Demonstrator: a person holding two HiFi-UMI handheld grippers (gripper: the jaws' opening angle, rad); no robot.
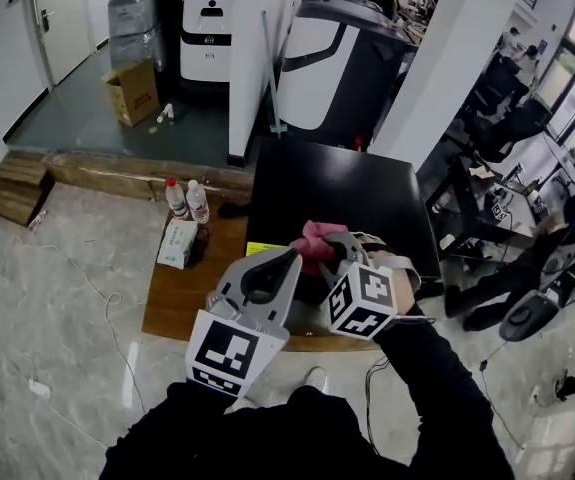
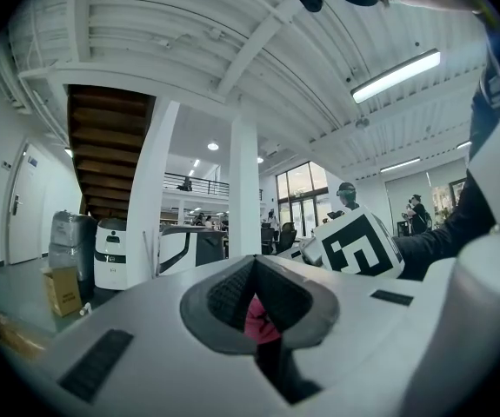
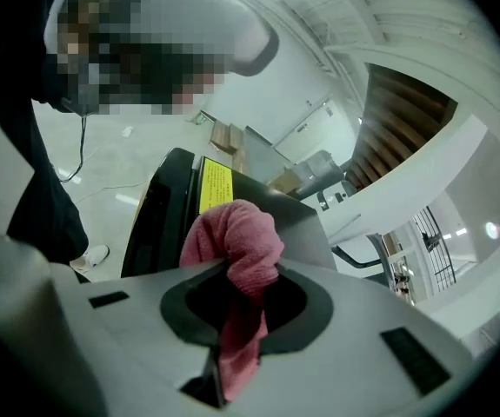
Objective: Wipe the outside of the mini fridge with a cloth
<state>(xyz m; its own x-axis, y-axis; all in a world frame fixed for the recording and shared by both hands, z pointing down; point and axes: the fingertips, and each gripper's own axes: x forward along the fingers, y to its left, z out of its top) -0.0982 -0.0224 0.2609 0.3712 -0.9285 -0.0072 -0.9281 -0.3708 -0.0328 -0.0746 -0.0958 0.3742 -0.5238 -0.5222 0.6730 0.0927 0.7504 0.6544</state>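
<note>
Right gripper (image 3: 235,266) is clamped shut on the pink cloth (image 3: 237,231), which bunches above its jaws and hangs down between them. Left gripper (image 2: 254,266) has its jaws together, a scrap of pink showing in their hollow; whether it is pinched cannot be told. In the head view both tips meet at the cloth (image 1: 316,238), over the near edge of the black mini fridge (image 1: 337,183) at 12 o'clock. Two bottles (image 1: 187,200) stand at 10 o'clock.
</note>
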